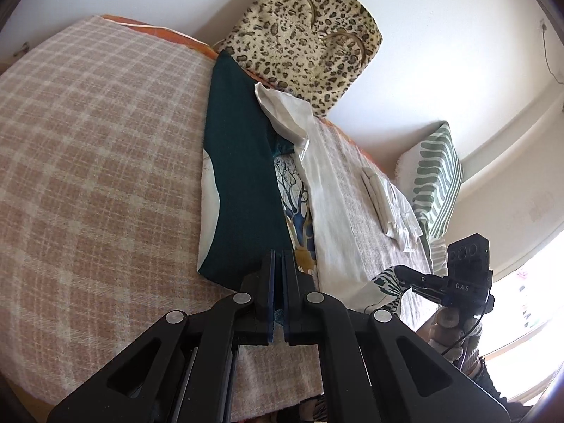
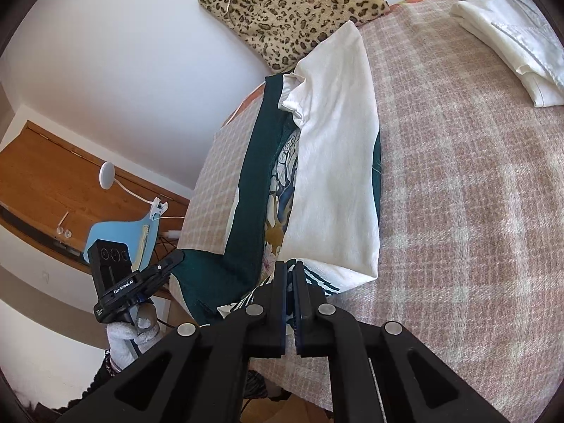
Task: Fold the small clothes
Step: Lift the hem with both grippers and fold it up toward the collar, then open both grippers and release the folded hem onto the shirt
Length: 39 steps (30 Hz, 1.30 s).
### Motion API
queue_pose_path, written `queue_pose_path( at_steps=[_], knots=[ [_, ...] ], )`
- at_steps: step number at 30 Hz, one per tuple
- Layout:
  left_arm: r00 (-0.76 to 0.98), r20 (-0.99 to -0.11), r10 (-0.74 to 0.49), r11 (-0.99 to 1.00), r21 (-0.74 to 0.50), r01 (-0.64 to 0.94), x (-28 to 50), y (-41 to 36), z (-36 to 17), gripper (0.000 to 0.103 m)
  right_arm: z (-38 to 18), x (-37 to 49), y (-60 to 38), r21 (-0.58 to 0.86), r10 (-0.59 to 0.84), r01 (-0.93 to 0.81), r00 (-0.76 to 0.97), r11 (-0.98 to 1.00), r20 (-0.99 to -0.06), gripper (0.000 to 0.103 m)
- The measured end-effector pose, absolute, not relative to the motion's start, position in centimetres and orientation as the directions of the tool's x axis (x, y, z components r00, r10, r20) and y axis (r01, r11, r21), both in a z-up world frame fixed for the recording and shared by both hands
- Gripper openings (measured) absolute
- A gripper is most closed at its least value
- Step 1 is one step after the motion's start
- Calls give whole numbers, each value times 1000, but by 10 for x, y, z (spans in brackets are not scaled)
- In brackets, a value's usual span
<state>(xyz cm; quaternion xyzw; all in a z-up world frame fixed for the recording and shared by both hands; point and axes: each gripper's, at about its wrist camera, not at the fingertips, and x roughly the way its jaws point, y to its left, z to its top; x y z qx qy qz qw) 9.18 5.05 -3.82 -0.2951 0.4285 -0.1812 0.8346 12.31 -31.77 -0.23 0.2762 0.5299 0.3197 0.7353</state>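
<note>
A small shirt with a dark green side (image 1: 243,176) and a white side (image 1: 331,208) lies lengthwise on the checked blanket (image 1: 98,162), both sides folded inward over a tree print. My left gripper (image 1: 278,257) is shut on the shirt's near hem at the green side. My right gripper (image 2: 289,268) is shut on the near hem at the white side (image 2: 335,176); it also shows in the left wrist view (image 1: 402,273). The left gripper shows in the right wrist view (image 2: 176,261), pinching green cloth (image 2: 246,204).
A folded white garment (image 2: 514,31) lies on the blanket to the right. A leopard-print cushion (image 1: 303,35) leans on the wall behind the shirt. A green-striped pillow (image 1: 433,176) is far right. A blue chair (image 2: 123,236) and wooden furniture (image 2: 46,183) stand left of the bed.
</note>
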Motion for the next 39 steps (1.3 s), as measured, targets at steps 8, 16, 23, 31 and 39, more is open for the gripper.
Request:
queue_pose_path(
  at_steps=[8, 16, 23, 31, 39],
  knots=[
    [575, -640, -510, 793, -609, 24, 134, 52, -42, 2, 5, 182, -314, 727, 740, -172, 279, 665, -611, 1],
    [569, -672, -474, 818, -575, 2, 177, 50, -56, 2, -20, 224, -306, 708, 707, -115, 277, 697, -651, 1],
    [570, -696, -436, 834, -551, -35, 199, 55, -67, 2, -42, 249, -303, 697, 683, -55, 265, 715, -680, 1],
    [574, -703, -420, 843, -537, -39, 211, 55, -72, 2, -56, 255, -313, 693, 669, -8, 269, 721, -693, 1],
    [626, -709, -324, 885, -461, -63, 209, 56, -58, 31, -30, 249, -312, 634, 622, -87, 330, 769, -710, 34]
  ],
)
